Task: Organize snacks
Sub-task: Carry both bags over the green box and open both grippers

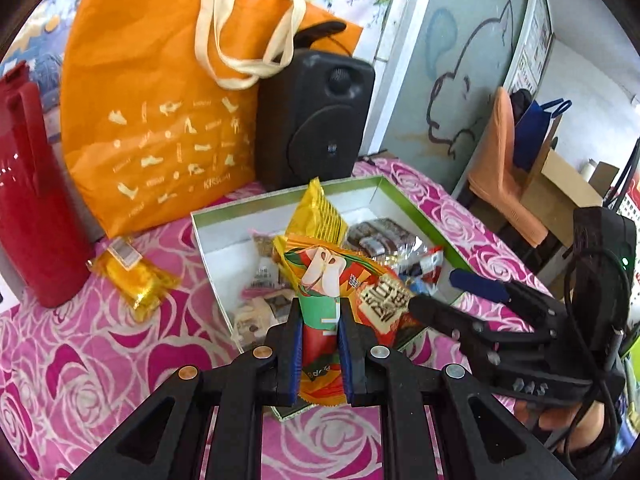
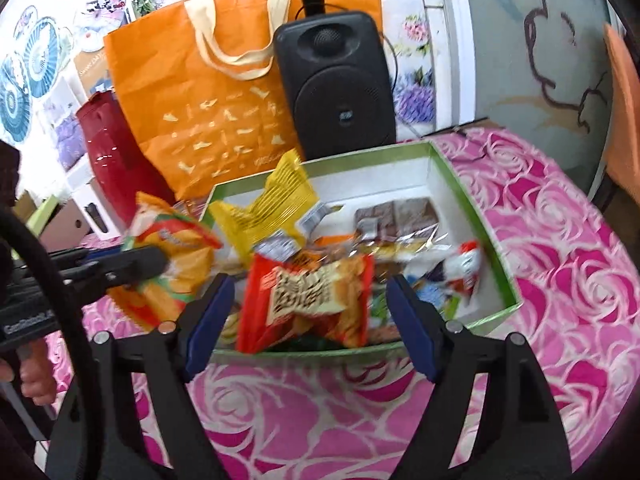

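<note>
An orange-green packet [image 1: 320, 300] is pinched low down between the blue pads of the left gripper [image 1: 319, 334], held upright above the near rim of the box [image 1: 384, 184]. The right gripper [image 2: 308, 312] is spread wide, with nothing between its jaws; a red packet [image 2: 304, 300] is seen between them, leaning at the near wall of the box, though contact with the pads cannot be made out.

The step in hand is judged to be the lowering of the held packet into the box. It would be best carried forward past the near wall and set down on the bare white floor at the far left, since the near half is already crowded with a yellow packet [image 1: 320, 216], brown bars [image 1: 378, 236] and smaller wrappers. The grip should be kept firm until the packet rests, as the foil is likely slippery and the hold is near one end. The red packet might be nudged if the open gripper is not held clear.

One gold packet [image 1: 136, 280] is left outside, lying on the pink rose-patterned cloth [image 1: 100, 360] to the left of the box.

Behind the box a black speaker [image 1: 312, 120] is stood, with an orange tote [image 1: 160, 100] beside it and a red flask [image 1: 28, 184] further left. Beyond, a wall with a drawn outline and a chair are seen.
</note>
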A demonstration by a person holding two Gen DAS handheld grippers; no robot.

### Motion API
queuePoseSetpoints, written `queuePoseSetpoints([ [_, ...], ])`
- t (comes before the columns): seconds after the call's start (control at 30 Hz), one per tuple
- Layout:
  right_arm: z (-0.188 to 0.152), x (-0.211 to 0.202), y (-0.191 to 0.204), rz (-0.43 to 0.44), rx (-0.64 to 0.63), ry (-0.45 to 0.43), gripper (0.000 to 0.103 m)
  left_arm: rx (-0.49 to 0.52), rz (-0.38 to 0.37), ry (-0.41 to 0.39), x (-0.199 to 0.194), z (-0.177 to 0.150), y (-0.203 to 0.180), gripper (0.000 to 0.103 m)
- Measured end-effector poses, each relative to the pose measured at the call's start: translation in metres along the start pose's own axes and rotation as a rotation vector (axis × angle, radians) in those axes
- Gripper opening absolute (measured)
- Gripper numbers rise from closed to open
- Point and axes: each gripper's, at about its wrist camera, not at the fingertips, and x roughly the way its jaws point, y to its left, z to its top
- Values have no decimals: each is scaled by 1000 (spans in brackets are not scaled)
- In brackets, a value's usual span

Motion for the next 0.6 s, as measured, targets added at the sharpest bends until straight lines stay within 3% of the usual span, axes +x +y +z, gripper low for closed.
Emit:
queuePoseSetpoints([
  [0.13, -7, 25, 1, -38, -7, 75, 78, 21, 2, 20, 7, -5, -2, 15],
  [0.2, -10, 35, 0, -56, -24, 95, 46, 17, 0, 20, 10, -6, -2, 15],
  [0.33, -13, 39, -2, -163, -77, 68, 45, 5, -16, 22, 18, -2, -4, 15],
  [0.53, -5, 29, -30, -228, 1, -7, 45, 41, -72, -4, 22, 13, -25, 15],
  [0.57, -4, 28, -35, -224, 10, -10, 48, 50, -73, -4, 26, 15, -28, 15],
  [0.6, -4, 27, -39, -216, 19, -2, 58, 57, -70, 5, 32, 15, -29, 15],
])
